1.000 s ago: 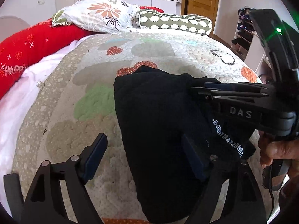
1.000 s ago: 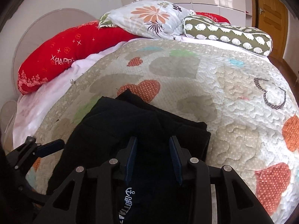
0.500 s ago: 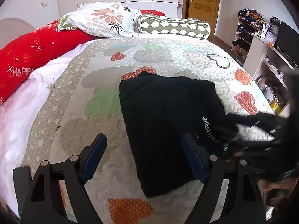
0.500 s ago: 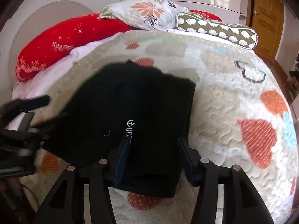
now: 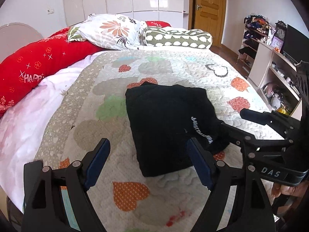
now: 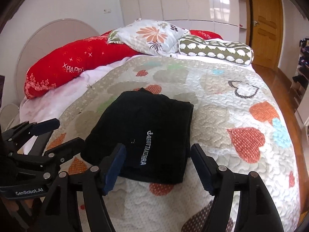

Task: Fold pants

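The black pants [image 5: 166,121] lie folded into a compact rectangle on the quilted bedspread [image 5: 173,71], with white lettering on the near end; the right wrist view shows the same pants [image 6: 146,137]. My left gripper [image 5: 148,162] is open above the quilt just in front of the bundle, nothing between its fingers. My right gripper [image 6: 158,166] hangs over the near edge of the pants, its jaws opening and the pads clear of the cloth. Each gripper also shows in the other's view: the right gripper [image 5: 235,121] at the right, the left gripper [image 6: 63,133] at the left.
A red bolster [image 5: 38,67], a floral pillow [image 5: 112,31] and a green patterned bolster [image 5: 177,36] lie at the head of the bed. Shelves with clutter [image 5: 274,61] stand along the right wall beside a wooden door [image 5: 208,9]. A hand [image 5: 285,189] holds the right gripper.
Both grippers have pulled back and up from the pants. The right gripper's jaws, narrow over the cloth a second ago, have spread wide, and the folded bundle lies free on the quilt.
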A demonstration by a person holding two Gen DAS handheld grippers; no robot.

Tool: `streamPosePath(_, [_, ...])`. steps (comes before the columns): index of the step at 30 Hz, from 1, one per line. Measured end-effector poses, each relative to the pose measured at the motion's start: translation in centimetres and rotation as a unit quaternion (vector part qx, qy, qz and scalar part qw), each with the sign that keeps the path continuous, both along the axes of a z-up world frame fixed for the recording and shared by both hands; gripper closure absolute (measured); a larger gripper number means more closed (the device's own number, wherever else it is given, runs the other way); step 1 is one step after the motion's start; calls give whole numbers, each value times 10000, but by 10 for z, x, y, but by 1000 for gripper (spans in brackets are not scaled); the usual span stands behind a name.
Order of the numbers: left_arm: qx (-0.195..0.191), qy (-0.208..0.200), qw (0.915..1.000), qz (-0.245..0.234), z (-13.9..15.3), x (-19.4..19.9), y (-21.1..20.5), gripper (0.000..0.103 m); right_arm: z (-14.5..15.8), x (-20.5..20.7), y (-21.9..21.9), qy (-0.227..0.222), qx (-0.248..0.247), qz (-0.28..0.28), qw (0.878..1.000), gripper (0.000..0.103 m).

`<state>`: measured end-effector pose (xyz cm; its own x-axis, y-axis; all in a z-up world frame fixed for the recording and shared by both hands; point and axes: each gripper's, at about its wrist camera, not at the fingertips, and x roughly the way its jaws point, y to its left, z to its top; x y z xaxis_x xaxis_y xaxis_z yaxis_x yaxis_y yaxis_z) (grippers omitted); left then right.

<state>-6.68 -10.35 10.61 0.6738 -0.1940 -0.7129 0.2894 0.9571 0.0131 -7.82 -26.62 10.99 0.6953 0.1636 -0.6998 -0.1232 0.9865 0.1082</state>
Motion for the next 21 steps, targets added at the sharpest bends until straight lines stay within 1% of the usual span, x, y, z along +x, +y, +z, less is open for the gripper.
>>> streamPosePath(4, [-98,-81,9999,95,3,-11,3,20,1,-10,-4,-15,61,-187,9998,31])
streamPosePath(10, [-283,-265,9989,251,6,-24,8,20,3,-24,-2,-64,76,-253,9996,25])
streamPosePath(13, [-429,-349,9980,297,9,-30,12,17,3,-28,-1,-75,68,-266,9996,24])
streamPosePath(17, [-462,-469,9970,406,13,-34,17,16,6,-35,-2,-129,124,-284,9994,23])
streamPosePath(21, [-506,-507,9959,549,14,-37,24,15,8,-39,-3,-150,119,-298,9994,22])
